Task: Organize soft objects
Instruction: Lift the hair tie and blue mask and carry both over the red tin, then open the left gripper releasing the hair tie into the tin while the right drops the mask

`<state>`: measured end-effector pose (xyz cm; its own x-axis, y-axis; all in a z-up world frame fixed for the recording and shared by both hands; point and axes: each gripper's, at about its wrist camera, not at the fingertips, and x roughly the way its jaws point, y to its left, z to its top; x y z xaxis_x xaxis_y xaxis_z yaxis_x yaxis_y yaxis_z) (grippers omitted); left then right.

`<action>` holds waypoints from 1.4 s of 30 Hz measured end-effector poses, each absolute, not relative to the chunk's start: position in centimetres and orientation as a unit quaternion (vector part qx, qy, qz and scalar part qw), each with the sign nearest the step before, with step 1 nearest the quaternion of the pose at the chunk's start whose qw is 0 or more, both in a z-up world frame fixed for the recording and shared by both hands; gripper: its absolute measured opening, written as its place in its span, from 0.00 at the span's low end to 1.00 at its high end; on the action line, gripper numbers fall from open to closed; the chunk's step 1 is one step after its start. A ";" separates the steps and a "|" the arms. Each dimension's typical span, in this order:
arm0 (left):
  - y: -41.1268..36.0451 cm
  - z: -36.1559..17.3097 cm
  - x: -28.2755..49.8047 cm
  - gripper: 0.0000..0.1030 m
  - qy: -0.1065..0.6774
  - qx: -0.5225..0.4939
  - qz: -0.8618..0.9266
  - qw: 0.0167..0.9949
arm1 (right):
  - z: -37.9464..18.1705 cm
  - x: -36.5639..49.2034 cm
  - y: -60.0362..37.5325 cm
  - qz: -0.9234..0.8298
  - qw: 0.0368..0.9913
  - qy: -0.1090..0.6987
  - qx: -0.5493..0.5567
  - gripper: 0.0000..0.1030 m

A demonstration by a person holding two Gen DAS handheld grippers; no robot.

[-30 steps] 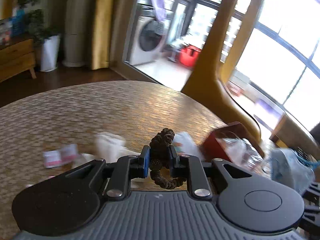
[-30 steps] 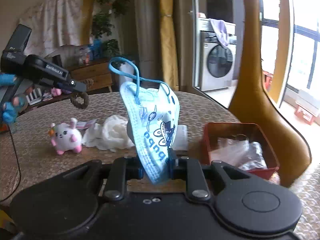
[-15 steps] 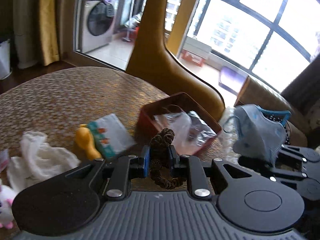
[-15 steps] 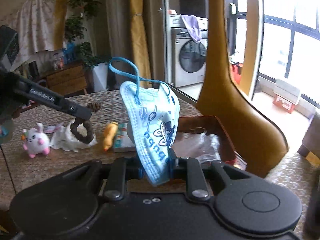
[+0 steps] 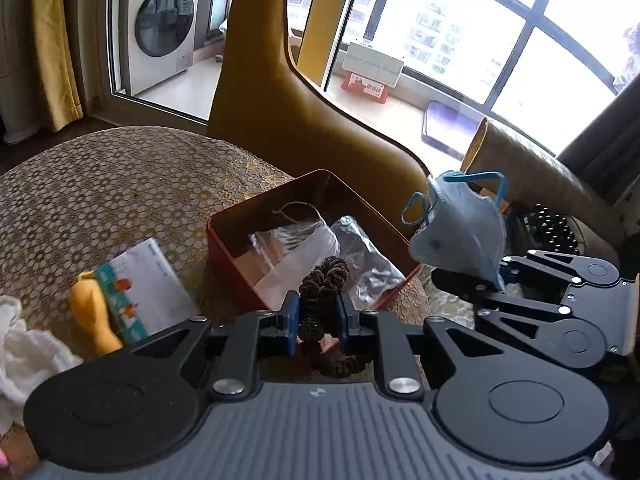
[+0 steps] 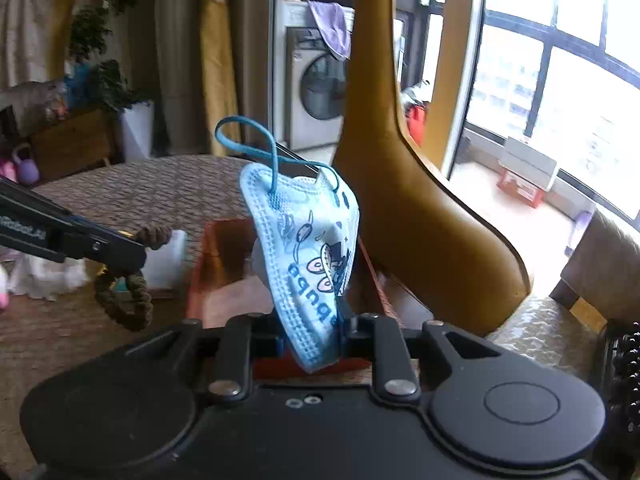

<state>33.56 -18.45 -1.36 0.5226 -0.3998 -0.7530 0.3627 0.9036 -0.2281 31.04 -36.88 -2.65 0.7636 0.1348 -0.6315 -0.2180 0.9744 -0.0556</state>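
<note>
My left gripper (image 5: pixel 318 322) is shut on a brown braided rope ring (image 5: pixel 322 280), held just before the near wall of a red tin box (image 5: pixel 224 236). The box holds clear plastic bags (image 5: pixel 320 248) and a bit of string. In the right wrist view the same rope ring (image 6: pixel 124 304) hangs from the left gripper (image 6: pixel 132 256) left of the red box (image 6: pixel 200 268). My right gripper (image 6: pixel 312 338) is shut on a light blue printed face mask (image 6: pixel 308 256); in the left wrist view that mask (image 5: pixel 460 232) hangs at the box's right side, pinched in the right gripper (image 5: pixel 498 280).
On the round patterned table (image 5: pixel 100 184) lie a tissue packet (image 5: pixel 144 280), a yellow soft toy (image 5: pixel 94 316) and a white cloth (image 5: pixel 20 356) left of the box. A tall ochre chair back (image 5: pixel 312 120) rises behind the box. Another chair (image 6: pixel 600 264) stands right.
Both grippers have swung right across the table toward the red box, each keeping its grip. The box is now much closer, and the pink plush rabbit has slid out of view.
</note>
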 end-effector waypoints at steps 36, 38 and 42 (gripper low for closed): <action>-23.9 -10.6 43.0 0.20 0.503 0.011 -0.175 0.846 | -8.3 36.3 -36.4 0.104 0.921 0.363 -0.098 0.55; -23.7 -10.5 42.9 0.25 0.503 0.007 -0.172 0.847 | -8.2 36.2 -36.4 0.106 0.921 0.362 -0.095 0.56; -23.4 -10.2 42.7 0.41 0.497 0.002 -0.173 0.850 | -7.9 35.8 -36.6 0.104 0.924 0.359 -0.084 0.59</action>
<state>42.68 -23.42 -10.19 0.4457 -0.2929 -0.8459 0.2965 0.9399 -0.1692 35.83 -36.60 -7.90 0.7207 0.1318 -0.6806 -0.2529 0.9641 -0.0810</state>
